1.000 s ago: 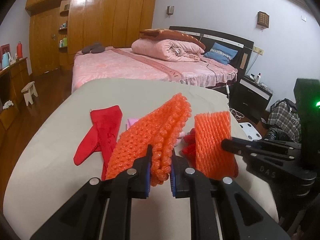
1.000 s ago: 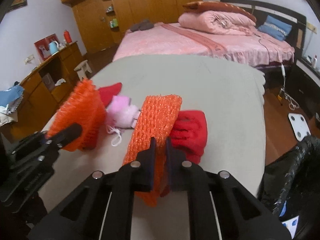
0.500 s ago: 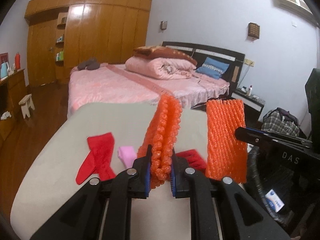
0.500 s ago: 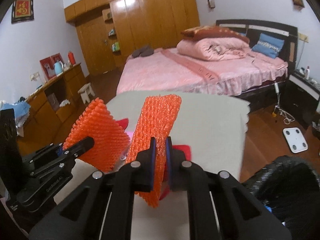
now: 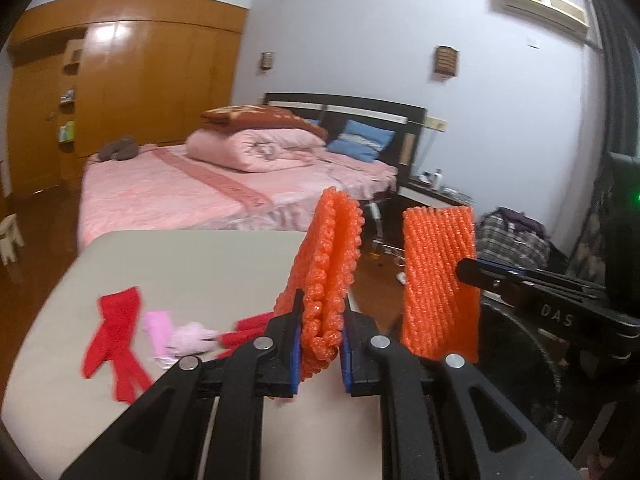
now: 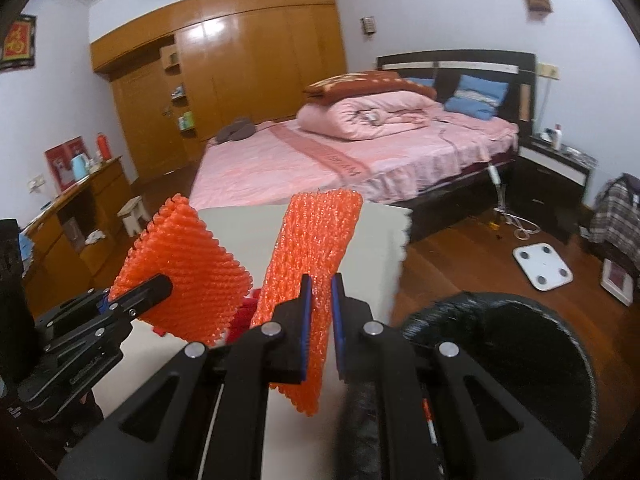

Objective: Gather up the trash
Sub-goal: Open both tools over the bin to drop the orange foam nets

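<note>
Left to right: red glove (image 5: 116,332) and pink item (image 5: 176,334) on the beige table (image 5: 192,264); left gripper (image 5: 320,344) clamped on a folded orange foam net (image 5: 328,280), held aloft; right gripper (image 6: 320,316) clamped on a second orange foam net (image 6: 312,256), beside the black bin (image 6: 520,344).

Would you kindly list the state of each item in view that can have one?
Left hand-held gripper: shut on folded orange foam net, lifted.
Right hand-held gripper: shut on flat orange foam net, lifted.
Black bin: open, bag-lined.
Red glove: lying flat on table.
Quilt: folded on bed.
</note>
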The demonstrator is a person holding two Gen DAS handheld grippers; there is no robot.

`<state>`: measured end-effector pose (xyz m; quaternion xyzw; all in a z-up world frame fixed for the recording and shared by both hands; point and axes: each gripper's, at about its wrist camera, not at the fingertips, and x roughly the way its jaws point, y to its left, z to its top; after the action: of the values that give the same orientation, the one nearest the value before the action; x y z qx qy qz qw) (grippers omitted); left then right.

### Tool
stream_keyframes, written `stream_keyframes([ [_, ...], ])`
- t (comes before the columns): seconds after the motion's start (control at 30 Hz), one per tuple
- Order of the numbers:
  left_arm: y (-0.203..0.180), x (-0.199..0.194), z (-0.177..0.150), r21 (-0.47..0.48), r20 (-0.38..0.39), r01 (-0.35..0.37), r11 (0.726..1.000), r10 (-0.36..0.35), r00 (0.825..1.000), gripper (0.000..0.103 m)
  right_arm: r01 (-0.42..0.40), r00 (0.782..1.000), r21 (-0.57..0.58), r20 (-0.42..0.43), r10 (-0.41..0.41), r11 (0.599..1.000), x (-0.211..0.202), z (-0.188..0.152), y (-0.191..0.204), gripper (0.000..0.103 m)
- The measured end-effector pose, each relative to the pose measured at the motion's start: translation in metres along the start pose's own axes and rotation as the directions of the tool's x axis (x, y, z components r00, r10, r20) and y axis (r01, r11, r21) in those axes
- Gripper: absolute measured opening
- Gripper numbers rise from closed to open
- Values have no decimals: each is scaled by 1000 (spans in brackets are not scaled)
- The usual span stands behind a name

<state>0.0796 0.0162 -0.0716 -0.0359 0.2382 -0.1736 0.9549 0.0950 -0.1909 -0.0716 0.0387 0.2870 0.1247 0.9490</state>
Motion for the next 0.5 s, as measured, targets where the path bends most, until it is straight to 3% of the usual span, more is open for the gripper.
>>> stream_keyframes([
  [0.23, -57, 20, 5, 56, -11, 135, 989, -134, 991, 15, 106, 994, 46, 1, -107, 993, -27, -18, -49, 9],
  [0.5, -120, 50, 6, 91, -66, 278, 956, -273, 960, 15, 223, 975, 102, -17, -223, 969, -46, -42, -100, 9],
])
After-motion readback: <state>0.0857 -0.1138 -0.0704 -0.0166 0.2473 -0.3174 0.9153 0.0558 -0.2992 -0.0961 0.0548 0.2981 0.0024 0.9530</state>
